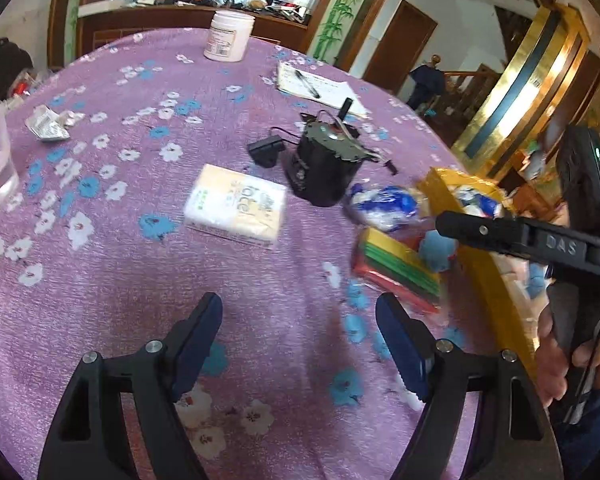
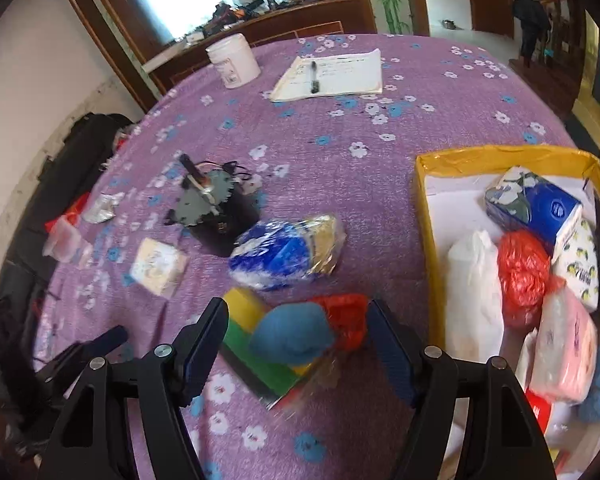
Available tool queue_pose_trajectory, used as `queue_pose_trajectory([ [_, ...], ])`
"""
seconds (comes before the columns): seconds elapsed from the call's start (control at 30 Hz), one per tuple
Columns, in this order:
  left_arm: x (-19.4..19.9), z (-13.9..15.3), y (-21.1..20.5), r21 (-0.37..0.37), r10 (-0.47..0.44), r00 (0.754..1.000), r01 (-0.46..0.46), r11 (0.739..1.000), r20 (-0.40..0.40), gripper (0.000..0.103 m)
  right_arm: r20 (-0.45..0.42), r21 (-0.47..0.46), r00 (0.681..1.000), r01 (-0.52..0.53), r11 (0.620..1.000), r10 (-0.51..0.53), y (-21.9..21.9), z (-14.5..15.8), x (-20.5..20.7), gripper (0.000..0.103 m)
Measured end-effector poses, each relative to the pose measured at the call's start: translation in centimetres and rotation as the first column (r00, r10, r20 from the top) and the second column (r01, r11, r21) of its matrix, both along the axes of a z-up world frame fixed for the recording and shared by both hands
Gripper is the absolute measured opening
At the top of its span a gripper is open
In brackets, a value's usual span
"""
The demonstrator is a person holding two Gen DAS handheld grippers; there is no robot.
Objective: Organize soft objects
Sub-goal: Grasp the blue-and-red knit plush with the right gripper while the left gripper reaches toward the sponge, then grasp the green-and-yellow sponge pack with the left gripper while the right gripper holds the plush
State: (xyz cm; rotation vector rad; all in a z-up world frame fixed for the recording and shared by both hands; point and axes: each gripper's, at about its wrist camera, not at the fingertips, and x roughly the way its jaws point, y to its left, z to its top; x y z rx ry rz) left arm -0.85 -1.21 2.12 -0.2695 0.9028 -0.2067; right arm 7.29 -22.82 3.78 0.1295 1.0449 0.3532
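blue fluffy ball (image 2: 292, 334) sits just left of the yellow box (image 2: 422, 216), atop the sponge pack (image 2: 260, 356) — right tool (image 2: 296, 344) spread around it; left tool (image 1: 300, 336) spread, empty. pinch the ball alone — gently.

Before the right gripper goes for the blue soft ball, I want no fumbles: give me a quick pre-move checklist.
1. Right gripper open: ok.
2. Blue ball lies between its fingers: ok.
3. Ball free of neighbours: not ok, it rests on the sponge pack beside a red bag.
4. Yellow box has room: ok, white floor shows at the far end.
5. Left gripper open, holding nothing: ok.
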Motion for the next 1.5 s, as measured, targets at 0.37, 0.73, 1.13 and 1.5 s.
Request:
queue_pose_trajectory([
  [0.37, 0.0, -0.4, 1.8, -0.021, 0.085, 0.996, -0.085, 0.996, -0.011, 0.078, -0.077, 0.153, 0.985, -0.143, 0.978, 0.156, 3.1, -1.5, -0.9, 0.082],
  [0.73, -0.1, -0.3, 3.1, -0.057, 0.141, 0.99, -0.142, 0.988, -0.013, 0.078, 0.024, 0.06, 0.985, -0.171, 0.983, 0.17, 3.1, -0.5, -0.7, 0.08],
  [1.13, -0.1, 0.0, 3.0, -0.058, 0.13, 0.991, -0.13, 0.99, -0.006, 0.078, 0.046, -0.019, 0.994, -0.096, 0.995, 0.097, 4.0, -2.0, -0.8, 0.036],
  [1.5, -0.7, 0.6, 3.5, -0.072, 0.135, 0.991, -0.134, 0.988, 0.012, 0.078, -0.058, 0.198, 0.987, -0.134, 0.971, 0.148, 4.3, -3.4, -5.3, 0.036],
])
